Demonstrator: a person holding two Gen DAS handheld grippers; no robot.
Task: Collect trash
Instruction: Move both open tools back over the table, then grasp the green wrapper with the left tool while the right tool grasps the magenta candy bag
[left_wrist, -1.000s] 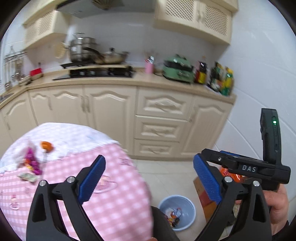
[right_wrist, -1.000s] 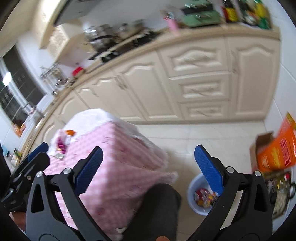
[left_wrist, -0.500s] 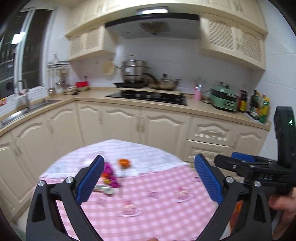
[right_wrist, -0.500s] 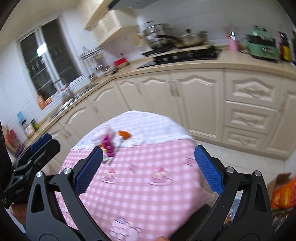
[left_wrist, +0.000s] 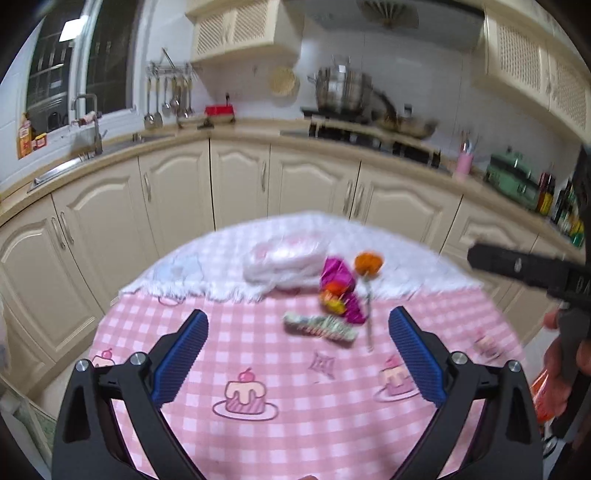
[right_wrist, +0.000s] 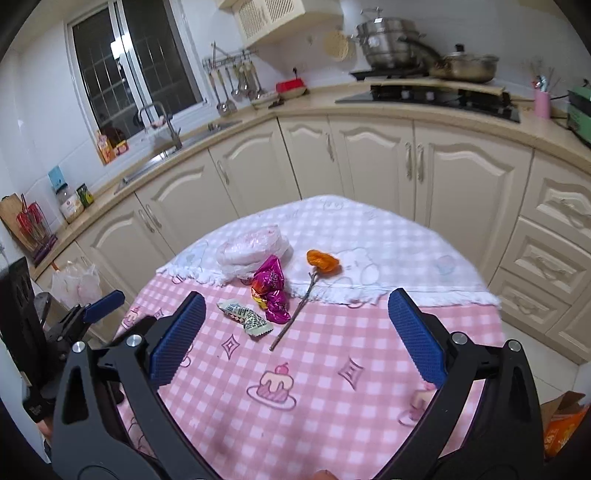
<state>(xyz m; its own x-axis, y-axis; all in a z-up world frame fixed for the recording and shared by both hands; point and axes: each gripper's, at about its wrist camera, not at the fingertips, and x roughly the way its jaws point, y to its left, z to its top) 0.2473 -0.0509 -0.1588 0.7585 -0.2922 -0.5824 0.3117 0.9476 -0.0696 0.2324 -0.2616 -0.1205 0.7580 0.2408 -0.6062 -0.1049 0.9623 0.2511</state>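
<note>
On the round table with the pink checked cloth (right_wrist: 332, 369) lies a small heap of trash. A magenta foil wrapper (right_wrist: 271, 288) (left_wrist: 338, 291) lies beside a green-white printed wrapper (right_wrist: 245, 318) (left_wrist: 319, 326). An orange dried flower on a thin stem (right_wrist: 322, 261) (left_wrist: 368, 263) lies just right of them. A crumpled clear plastic bag (right_wrist: 253, 251) (left_wrist: 284, 258) sits behind. My left gripper (left_wrist: 295, 354) hangs open over the table, short of the wrappers. My right gripper (right_wrist: 295, 332) is also open and empty, above the cloth near the stem's lower end.
A white fringed towel (right_wrist: 388, 258) covers the table's far half. Cream kitchen cabinets (right_wrist: 369, 166) curve behind, with a sink (right_wrist: 166, 155) to the left and a hob with pots (right_wrist: 424, 92). An orange package in a cardboard box (right_wrist: 561, 428) sits on the floor at right.
Both views have swung from the floor bin and cabinets at the right over to the table. The trash heap now lies just ahead of both open grippers.
</note>
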